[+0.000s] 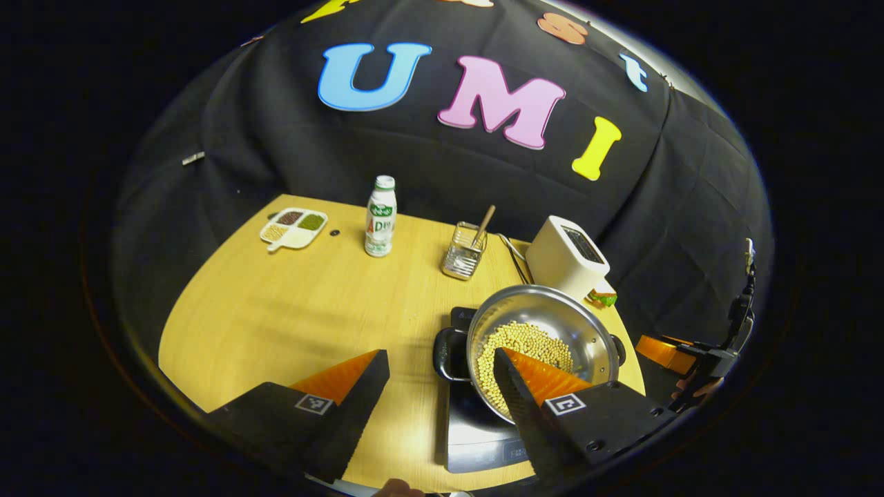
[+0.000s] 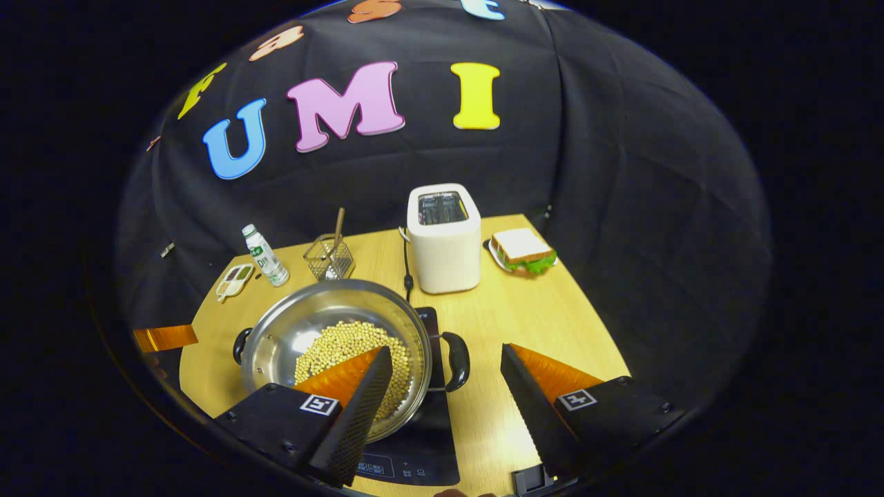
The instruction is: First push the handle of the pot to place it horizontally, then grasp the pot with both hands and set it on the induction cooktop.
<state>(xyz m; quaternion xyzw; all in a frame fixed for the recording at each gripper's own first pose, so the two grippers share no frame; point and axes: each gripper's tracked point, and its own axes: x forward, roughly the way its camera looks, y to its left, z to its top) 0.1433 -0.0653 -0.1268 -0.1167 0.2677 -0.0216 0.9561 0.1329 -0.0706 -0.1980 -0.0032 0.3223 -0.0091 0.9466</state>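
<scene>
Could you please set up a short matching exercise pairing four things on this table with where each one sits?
Things:
1. round steel pot of beans
2. white toaster
3. sandwich on a small plate
4. wooden-handled utensil

Places:
A. in the wire mesh basket
B. on the black induction cooktop
C. beside the toaster, near the table's far corner
D. behind the cooktop

Pairs: 1-B, 2-D, 3-C, 4-A

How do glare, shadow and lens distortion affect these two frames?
Left gripper view: strong fisheye bend, the table edge curves; bright glare on the inner wall of the pot; the beans stay sharp. Right gripper view: same bowing; a bright reflection inside the pot, a soft shadow beside the toaster; the small bottle and the divided dish are too small for detail.
</scene>
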